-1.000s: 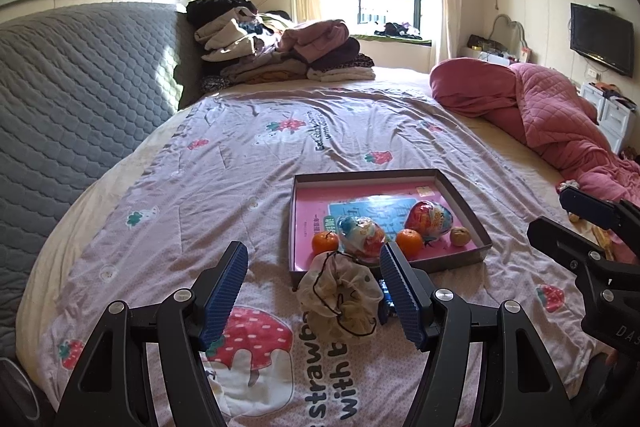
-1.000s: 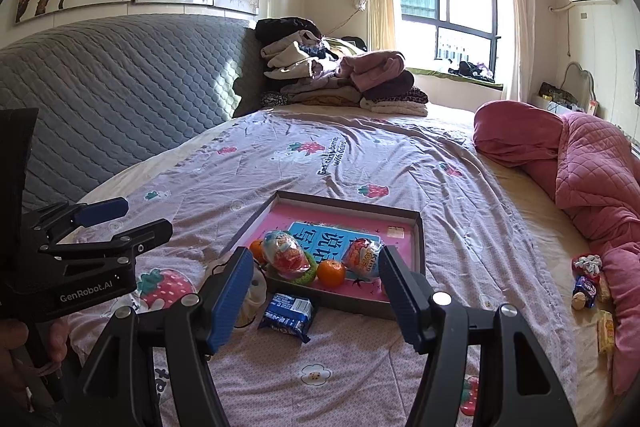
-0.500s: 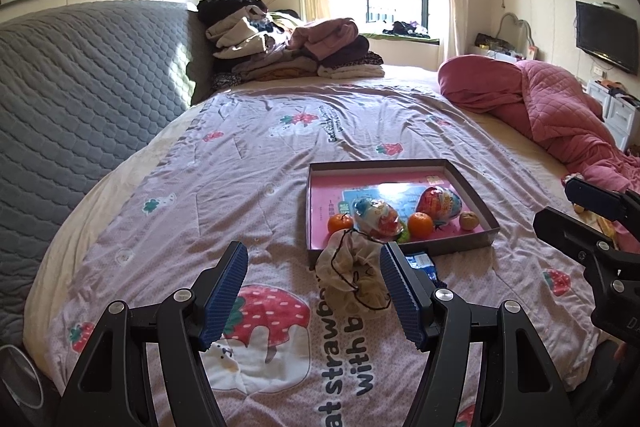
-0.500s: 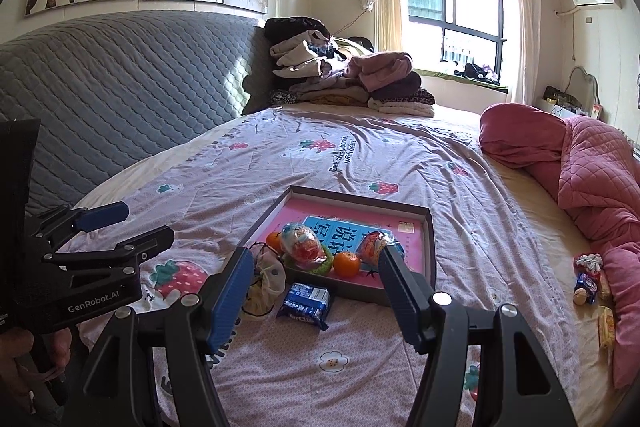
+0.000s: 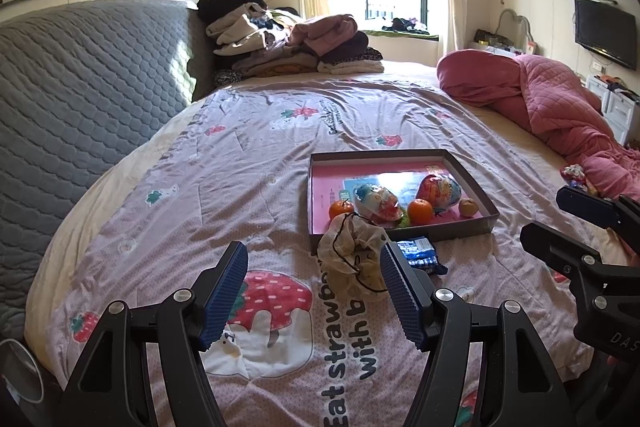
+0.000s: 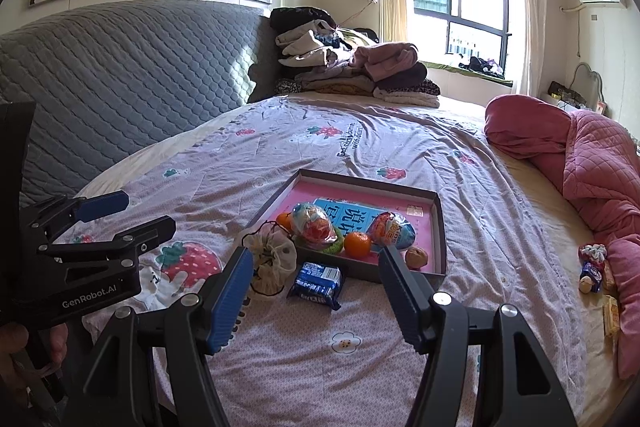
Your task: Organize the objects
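Note:
A shallow dark tray (image 5: 472,179) (image 6: 439,227) with a pink floor lies on the bed, holding two foil-wrapped eggs (image 5: 438,191) (image 6: 390,230), two oranges (image 5: 420,211) (image 6: 357,244), a walnut (image 6: 416,257) and a blue card. In front of the tray lie a cream drawstring pouch (image 5: 352,251) (image 6: 270,259) and a blue snack packet (image 5: 420,253) (image 6: 318,281). My left gripper (image 5: 314,291) is open, hovering short of the pouch. My right gripper (image 6: 316,303) is open above the sheet, the packet just beyond its fingers. Nothing is held.
The bed has a lilac strawberry-print sheet (image 5: 240,187). A grey quilted headboard (image 6: 120,75) runs along the left, folded clothes (image 5: 288,43) are piled at the far end, and a pink quilt (image 6: 592,171) is heaped on the right with small snacks (image 6: 592,267) beside it.
Both grippers have drawn back a little from the tray, so the tray, pouch and packet sit slightly farther off. Both stay open and nothing was picked up.

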Motion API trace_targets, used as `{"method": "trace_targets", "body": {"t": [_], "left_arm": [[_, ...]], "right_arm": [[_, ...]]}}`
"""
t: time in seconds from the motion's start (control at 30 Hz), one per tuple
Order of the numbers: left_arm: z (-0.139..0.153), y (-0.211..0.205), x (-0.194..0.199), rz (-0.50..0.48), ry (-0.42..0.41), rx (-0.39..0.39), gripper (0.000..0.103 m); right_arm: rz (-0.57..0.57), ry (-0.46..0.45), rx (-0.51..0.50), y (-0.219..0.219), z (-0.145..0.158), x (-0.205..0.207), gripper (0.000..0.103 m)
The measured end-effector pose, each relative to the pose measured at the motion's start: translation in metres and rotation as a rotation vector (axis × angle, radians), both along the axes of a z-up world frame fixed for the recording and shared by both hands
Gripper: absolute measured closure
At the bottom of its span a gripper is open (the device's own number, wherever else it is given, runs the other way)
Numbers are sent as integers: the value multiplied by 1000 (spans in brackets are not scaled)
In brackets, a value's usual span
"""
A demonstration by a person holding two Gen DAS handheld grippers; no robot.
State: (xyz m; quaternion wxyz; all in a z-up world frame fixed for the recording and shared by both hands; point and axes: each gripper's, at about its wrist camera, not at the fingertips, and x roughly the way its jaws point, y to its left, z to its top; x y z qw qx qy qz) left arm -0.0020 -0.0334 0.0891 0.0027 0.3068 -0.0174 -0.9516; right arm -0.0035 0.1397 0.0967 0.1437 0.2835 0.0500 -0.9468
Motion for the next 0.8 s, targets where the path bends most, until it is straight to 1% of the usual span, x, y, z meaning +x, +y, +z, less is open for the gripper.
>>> {"method": "trace_targets", "body": {"t": [0.37, 0.8], "left_arm": [[-10, 2, 3, -1, -22, -13, 33], [-31, 5, -2, -4, -75, -18, 33]], "right_arm": [[4, -30, 3, 1, -13, 2, 38], [-2, -76, 11, 1, -34, -3, 38]]}}
